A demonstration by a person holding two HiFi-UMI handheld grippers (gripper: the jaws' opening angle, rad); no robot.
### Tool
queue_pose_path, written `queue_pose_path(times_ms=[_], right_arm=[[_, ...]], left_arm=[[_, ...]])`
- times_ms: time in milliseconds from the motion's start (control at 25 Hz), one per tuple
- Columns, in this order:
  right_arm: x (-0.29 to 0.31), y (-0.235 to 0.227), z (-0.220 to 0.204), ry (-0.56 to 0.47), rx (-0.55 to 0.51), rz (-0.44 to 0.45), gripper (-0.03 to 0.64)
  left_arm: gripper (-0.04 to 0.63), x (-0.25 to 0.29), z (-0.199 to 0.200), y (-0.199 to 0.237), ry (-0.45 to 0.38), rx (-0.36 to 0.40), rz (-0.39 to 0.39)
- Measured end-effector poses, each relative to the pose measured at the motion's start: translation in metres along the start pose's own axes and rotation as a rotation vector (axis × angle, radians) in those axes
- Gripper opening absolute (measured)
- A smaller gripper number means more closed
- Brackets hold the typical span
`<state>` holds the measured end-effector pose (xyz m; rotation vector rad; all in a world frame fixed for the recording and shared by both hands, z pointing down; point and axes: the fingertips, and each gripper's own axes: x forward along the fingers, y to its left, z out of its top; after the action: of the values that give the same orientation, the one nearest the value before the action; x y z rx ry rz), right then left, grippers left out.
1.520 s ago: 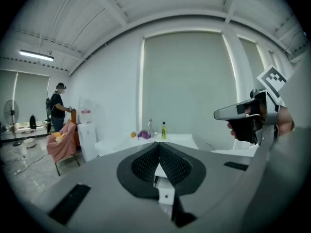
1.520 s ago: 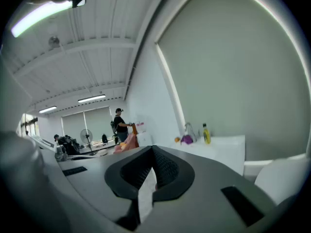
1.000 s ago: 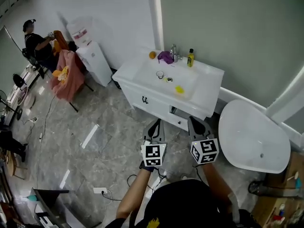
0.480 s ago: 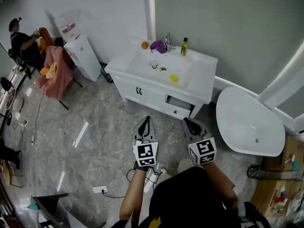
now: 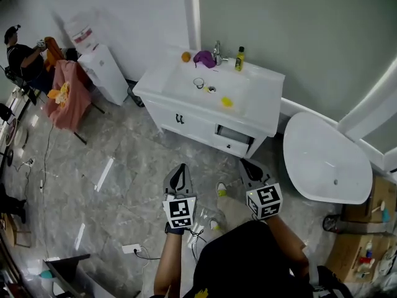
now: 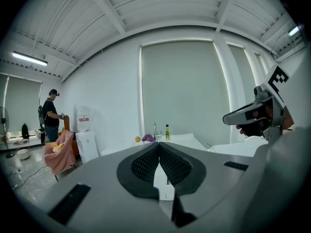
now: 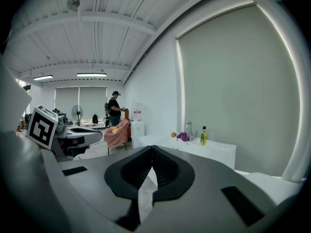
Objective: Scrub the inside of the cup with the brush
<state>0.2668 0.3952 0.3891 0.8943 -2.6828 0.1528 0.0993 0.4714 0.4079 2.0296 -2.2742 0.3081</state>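
Both pairs of jaws are clenched shut on nothing, the left gripper (image 5: 180,168) and right gripper (image 5: 245,164) held over the floor. The cup (image 5: 198,82) stands in the sink (image 5: 239,90), well apart from them, ahead

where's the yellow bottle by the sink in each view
Head view: the yellow bottle stands top centre, at the back of the white vanity.
Left gripper view: the bottle is at centre, small and far off.
Right gripper view: the bottle is right of centre, on the vanity top.
Shared landmark: the faucet, just left of the bottle in all three.
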Motion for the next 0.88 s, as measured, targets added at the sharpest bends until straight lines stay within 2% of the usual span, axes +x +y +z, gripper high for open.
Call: queue_pose_path(times_ms=[120,280,400,720,880], right_arm=[[0.023,-0.007,0.003,-0.001,0.024,0.005,0.028],[0.076,-0.036,0.004,-0.003,0.036,0.023,0.028],[0.115,-0.068,0.018,-0.04,0.088,0.007,0.028],[0.206,-0.14,0.05,-0.076,0.204,0.024,0.028],[0.25,-0.158,0.066,-0.078,0.185,0.065,0.028]], left_arm=[[0.018,0.016,0.0,0.012,0.015,0.02,0.008],[0.018,0.069,-0.004,0.021,0.034,0.03,0.016],[0.018,0.119,0.0,0.026,0.058,0.069,-0.022],[0.018,0.227,0.048,0.038,0.075,0.152,-0.069],[0.018,0.26,0.056,0.055,0.073,0.18,-0.028]])
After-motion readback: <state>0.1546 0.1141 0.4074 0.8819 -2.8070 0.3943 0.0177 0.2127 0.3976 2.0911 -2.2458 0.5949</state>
